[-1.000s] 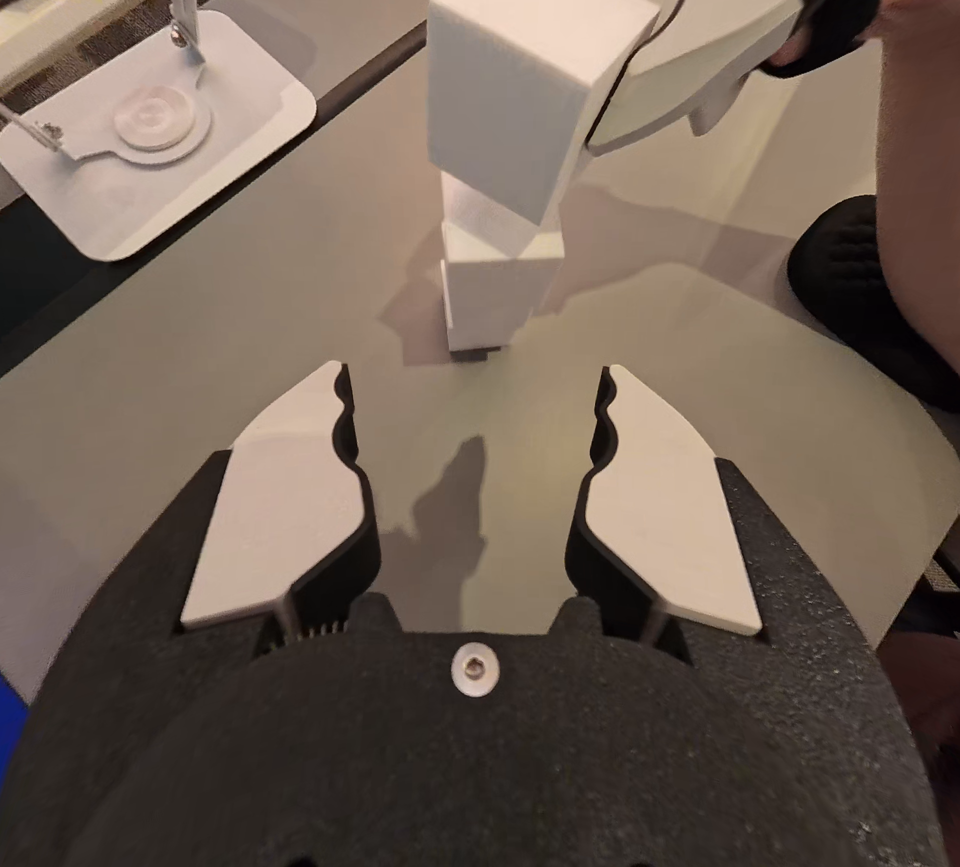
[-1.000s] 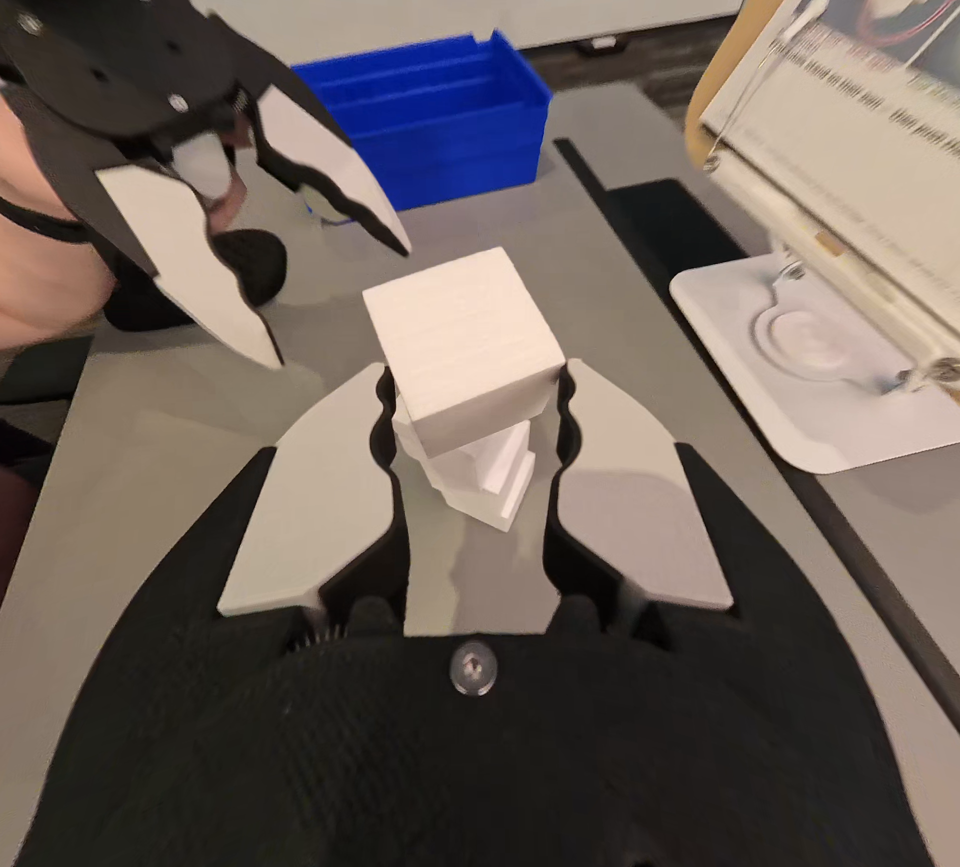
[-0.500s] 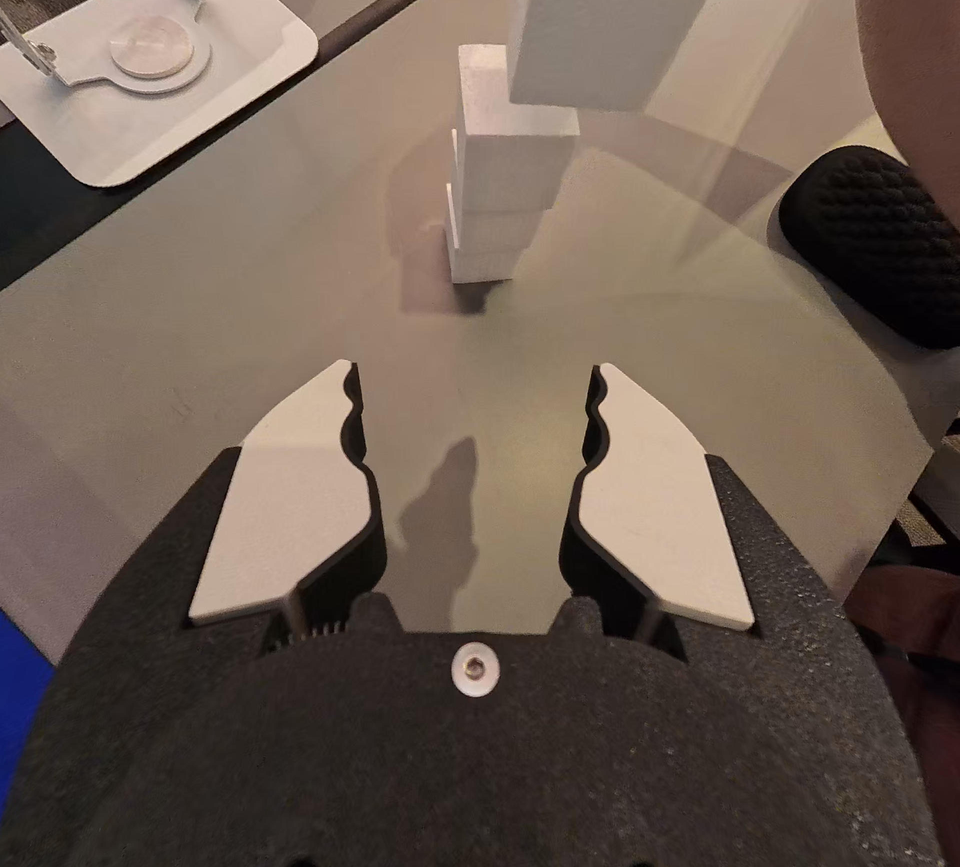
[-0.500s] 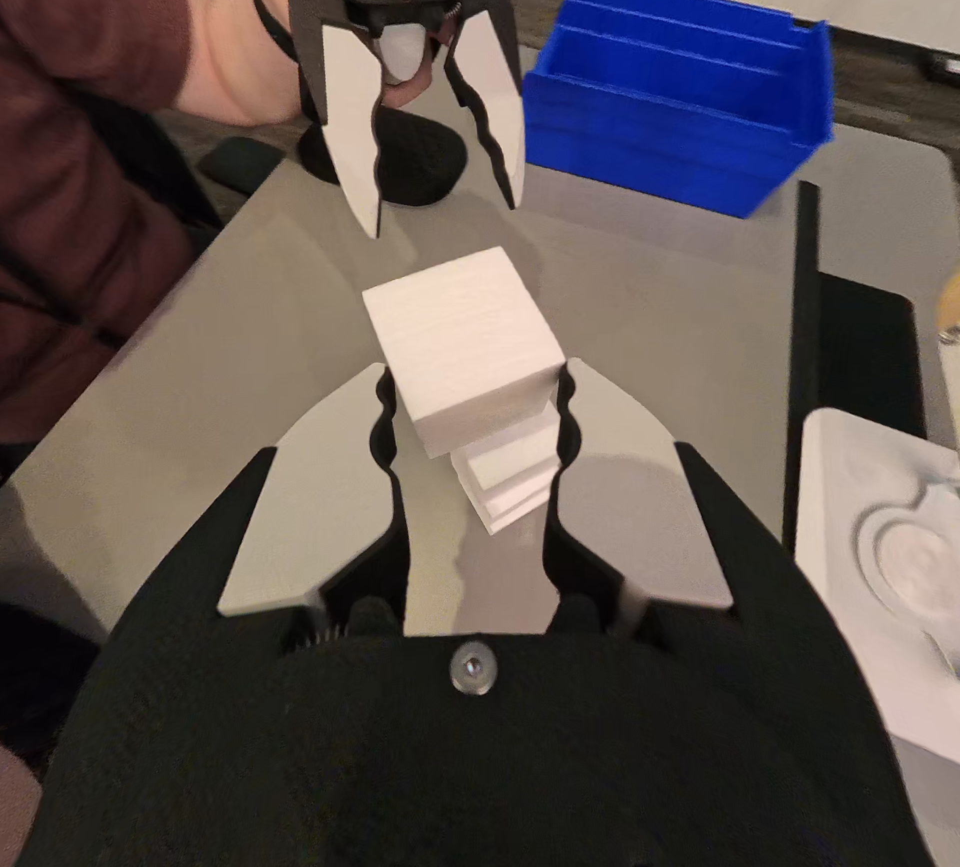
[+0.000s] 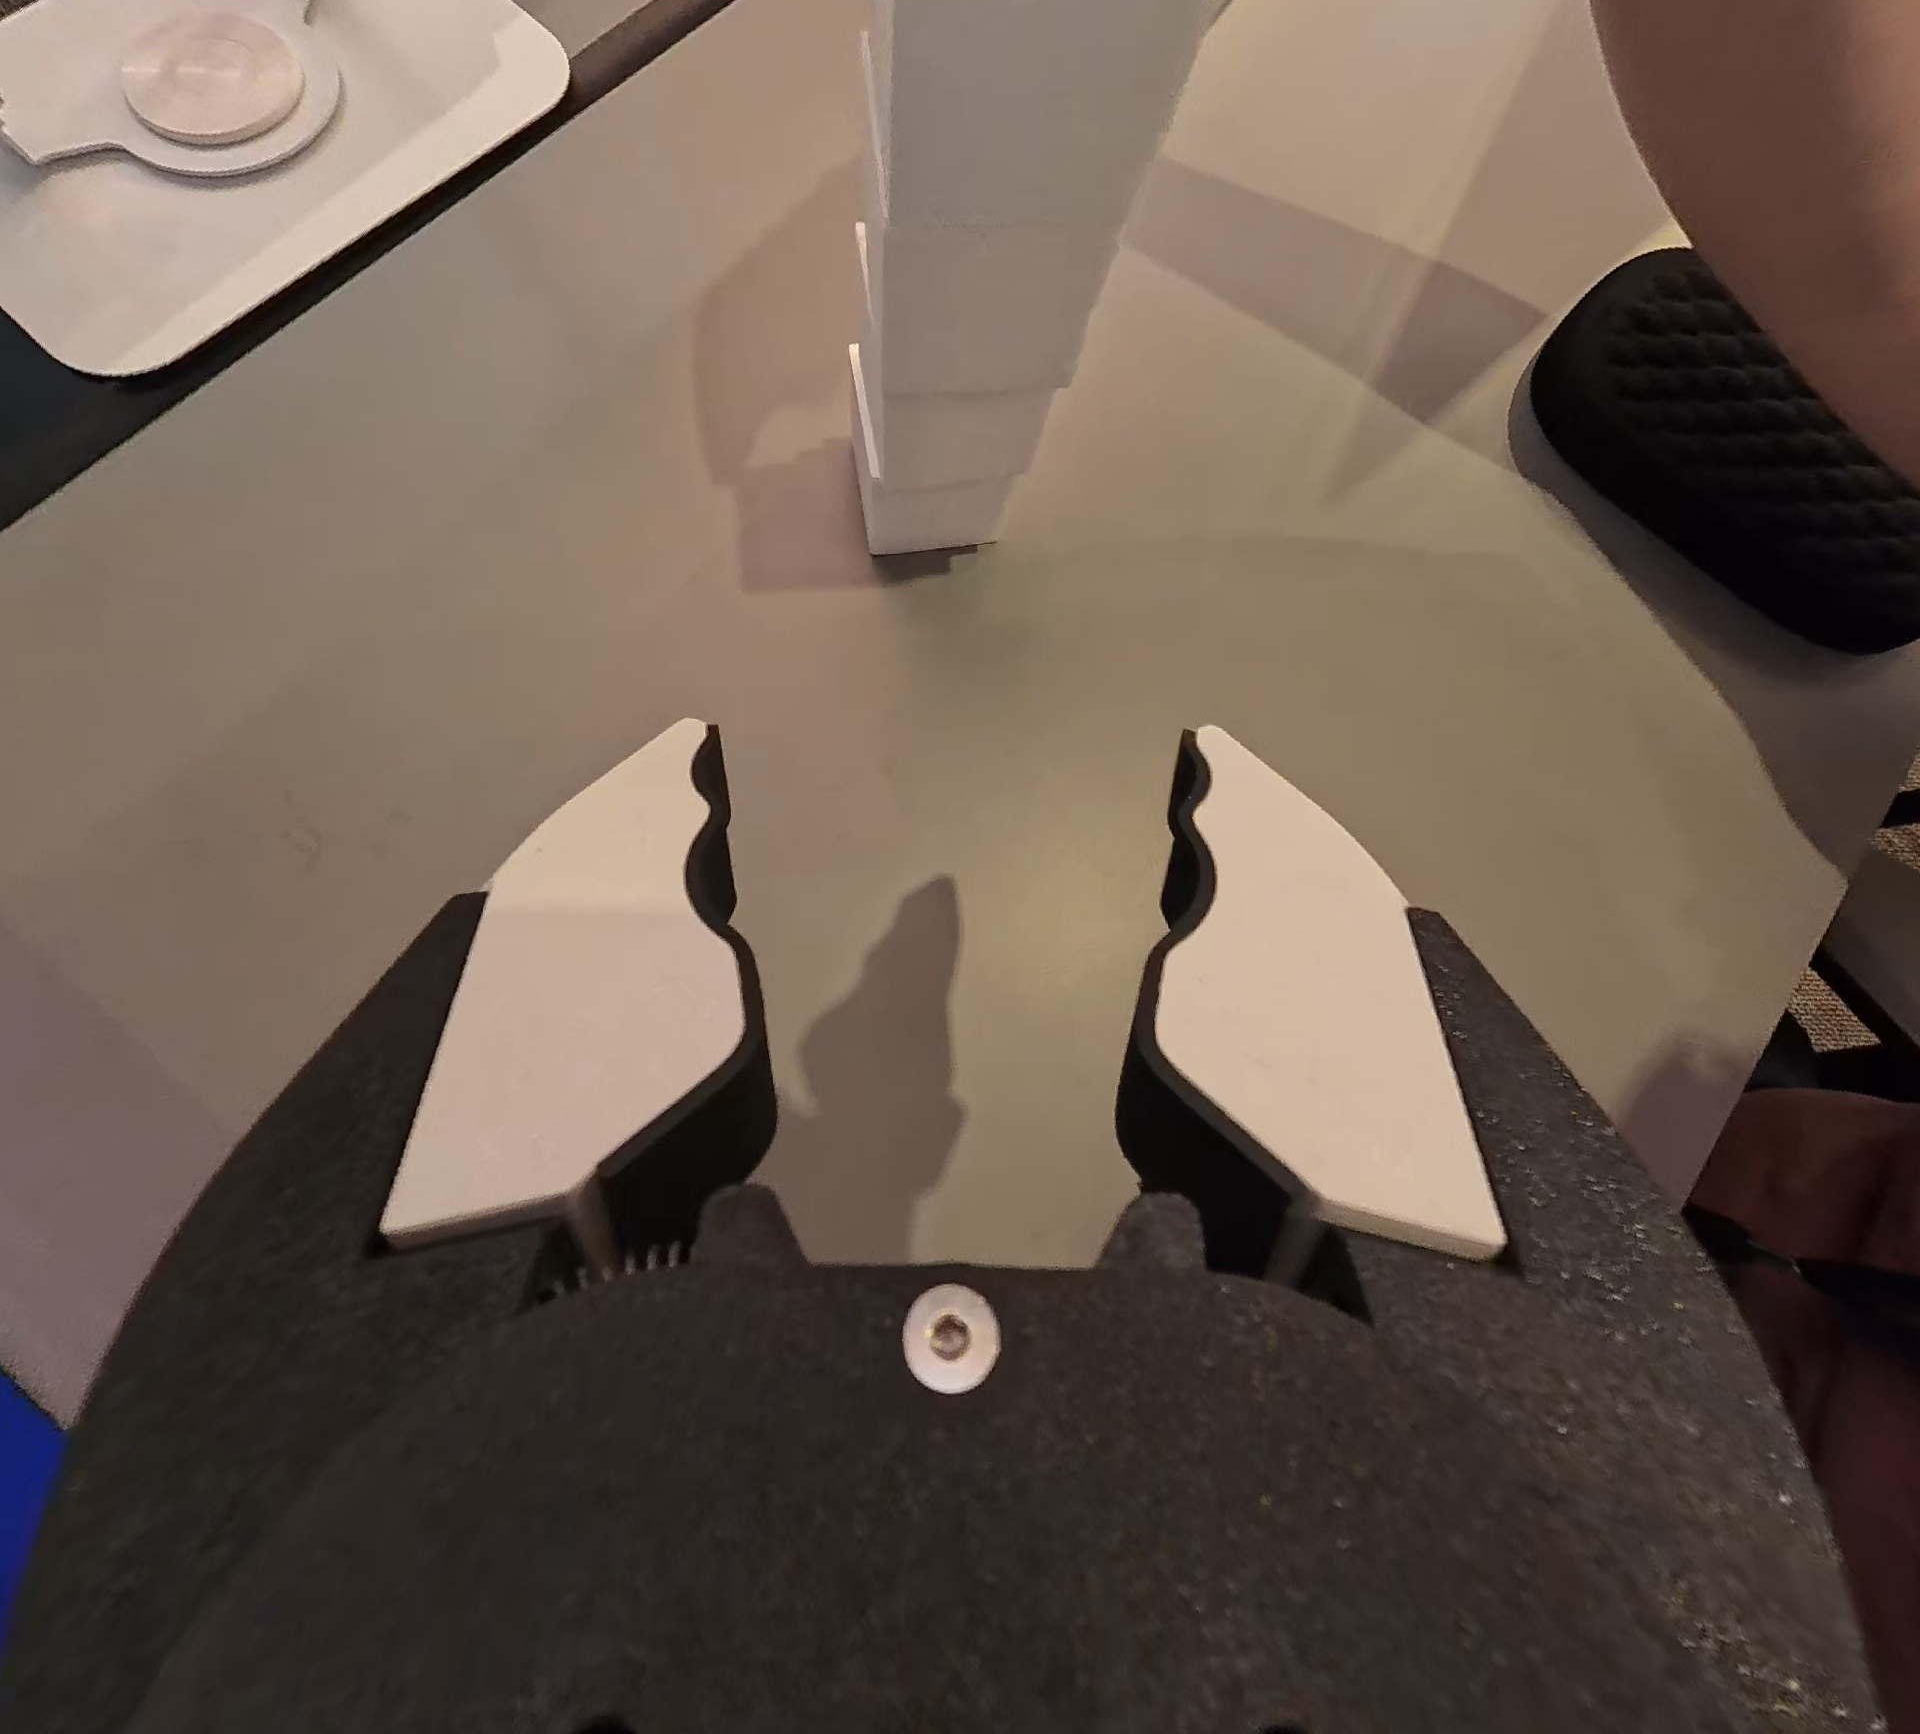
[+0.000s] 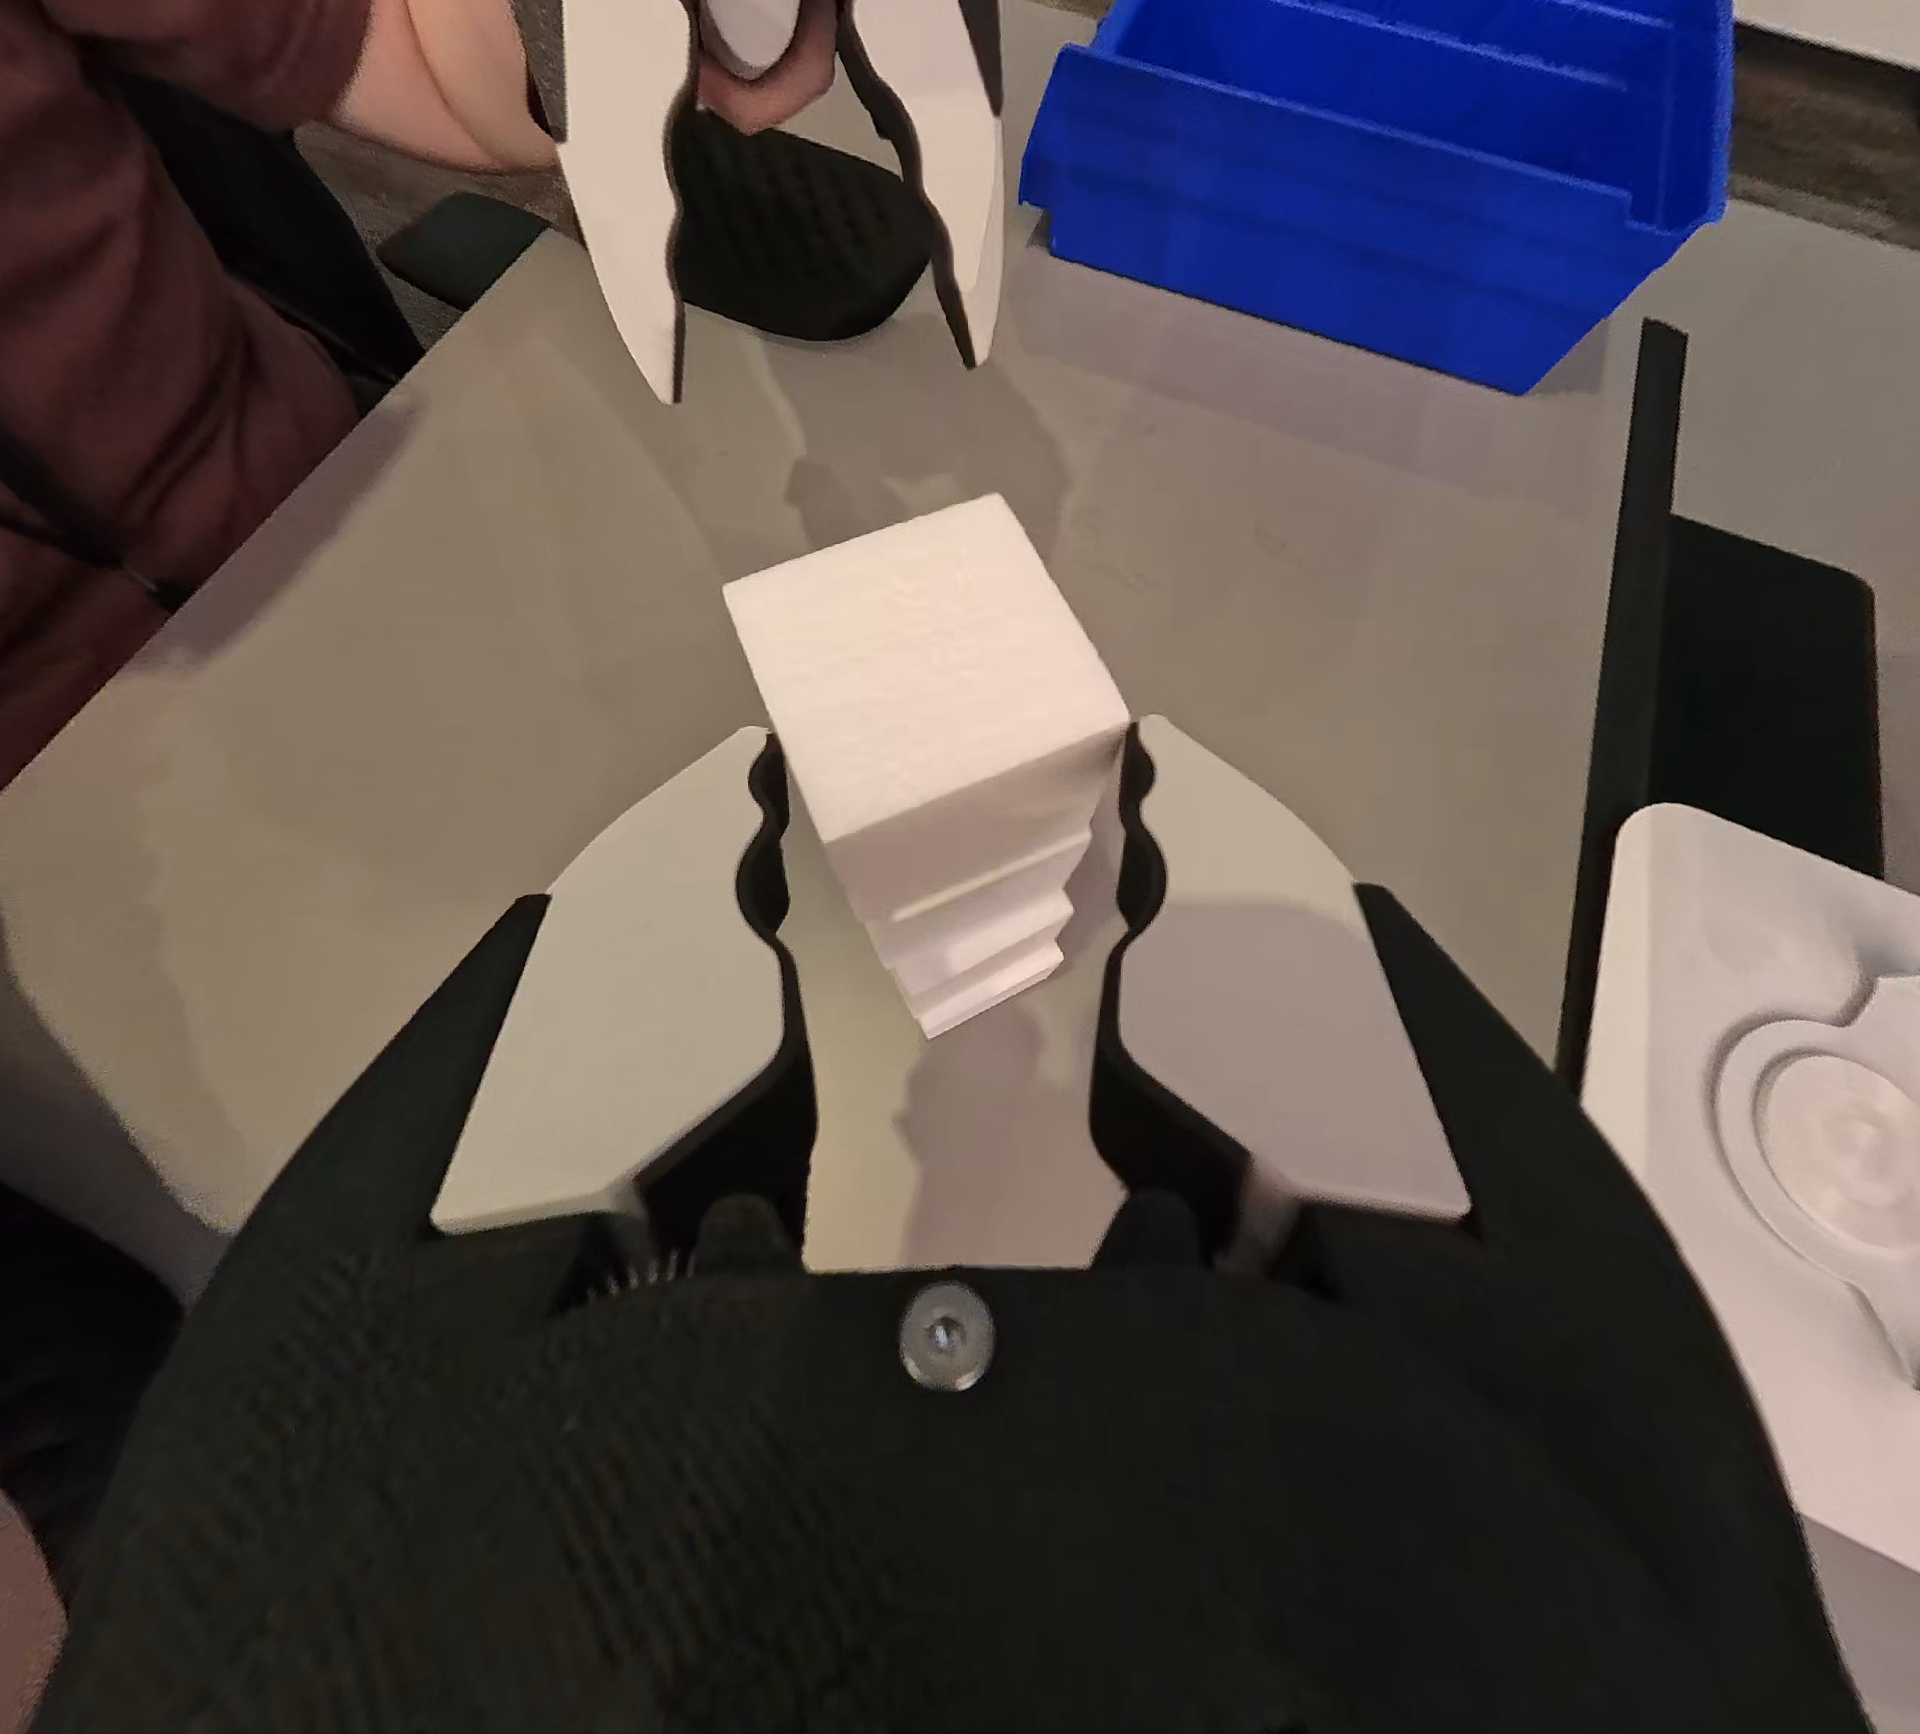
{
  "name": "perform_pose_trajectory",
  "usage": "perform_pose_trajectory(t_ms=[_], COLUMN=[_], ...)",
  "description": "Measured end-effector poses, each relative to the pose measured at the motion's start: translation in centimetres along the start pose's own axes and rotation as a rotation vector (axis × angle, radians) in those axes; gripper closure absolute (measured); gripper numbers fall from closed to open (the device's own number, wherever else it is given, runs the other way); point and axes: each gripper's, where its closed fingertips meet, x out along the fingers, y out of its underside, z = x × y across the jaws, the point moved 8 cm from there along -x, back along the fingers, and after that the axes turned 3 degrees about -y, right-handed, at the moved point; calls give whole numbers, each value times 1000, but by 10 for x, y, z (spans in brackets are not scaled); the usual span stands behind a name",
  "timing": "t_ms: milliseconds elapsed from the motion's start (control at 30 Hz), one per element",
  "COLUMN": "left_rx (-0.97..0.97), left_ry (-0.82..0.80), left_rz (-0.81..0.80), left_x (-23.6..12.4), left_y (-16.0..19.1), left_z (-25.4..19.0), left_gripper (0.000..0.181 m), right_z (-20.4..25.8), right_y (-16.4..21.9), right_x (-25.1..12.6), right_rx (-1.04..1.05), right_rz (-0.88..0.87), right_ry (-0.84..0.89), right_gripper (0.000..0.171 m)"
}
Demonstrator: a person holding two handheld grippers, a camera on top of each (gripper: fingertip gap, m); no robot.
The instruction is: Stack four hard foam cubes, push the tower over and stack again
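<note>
Four white foam cubes [image 6: 925,749] stand stacked mid-desk [image 6: 416,697]; the right tool [image 6: 951,739] pinches the top cube, while the left tool [image 5: 951,739] hovers nearby, spread and empty. Judging by this, stacking is nearly done; release, the push-over and restacking remain.

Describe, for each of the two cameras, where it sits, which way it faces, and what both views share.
Left wrist view: on the left gripper, open, looking across the grey table at the cube tower; a forearm shows.
Right wrist view: on the right gripper, looking down at the tower's top cube between its fingers; left gripper opposite.
Shared: tower, table.
</note>
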Motion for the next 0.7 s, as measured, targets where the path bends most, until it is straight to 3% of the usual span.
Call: perform_pose_trajectory(t_ms=[100,267,367,467,600,667,700], left_rx=[5,8,0,-12,-24,-38,-42], left_ry=[8,-24,-52,-109,-60,8,44], left_rz=[-16,-143,-378,-657,-778,-796,-832], left_x=[0,-24,-61,-103,-122,-115,-111], left_y=[-2,-17,-45,-71,-86,-79,-73], left_z=[0,11,26,46,65,74,78], left_gripper=[97,99,103,112,126,147,168], right_z=[2,39,67,78,88,92,93], right_y=[-6,-14,-10,1,-1,1,4], right_x=[-7,-41,-61,-76,-78,-69,-62], right_rx=[-12,-13,40,154,356,442,488], right_rz=[-25,-172,-278,-211,-178,-168,-160], right_ry=[87,268,470,718,812,796,788], right_gripper=[87,86,90,96,122,156,170])
